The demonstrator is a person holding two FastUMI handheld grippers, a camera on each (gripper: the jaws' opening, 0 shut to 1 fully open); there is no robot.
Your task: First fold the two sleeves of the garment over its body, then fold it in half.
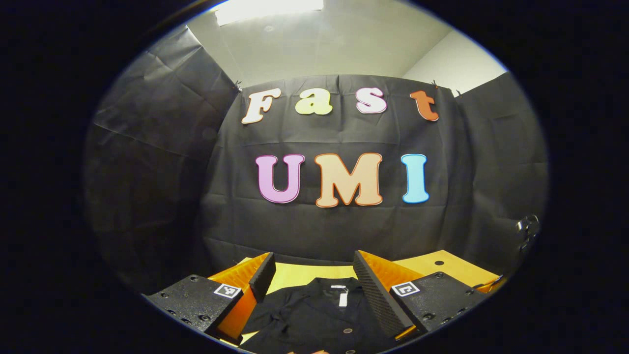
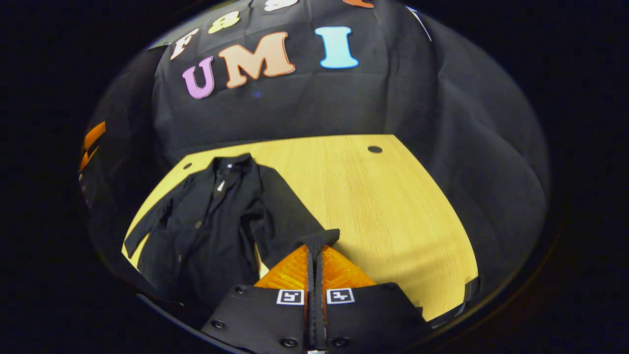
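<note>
Garment (image 2: pixel 216 221) flat on bench (image 2: pixel 373 206), unfolded; my right fingers (image 2: pixel 315 246) pinch sleeve cuff (image 2: pixel 319 237); left fingers (image 1: pixel 314 280) wide; folds pending.

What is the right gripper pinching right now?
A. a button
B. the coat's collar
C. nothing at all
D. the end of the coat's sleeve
D: in the right gripper view, the right gripper is closed with the cuff end of the black coat's sleeve caught between its fingers, while the collar lies far off near the back of the wooden table.
</note>
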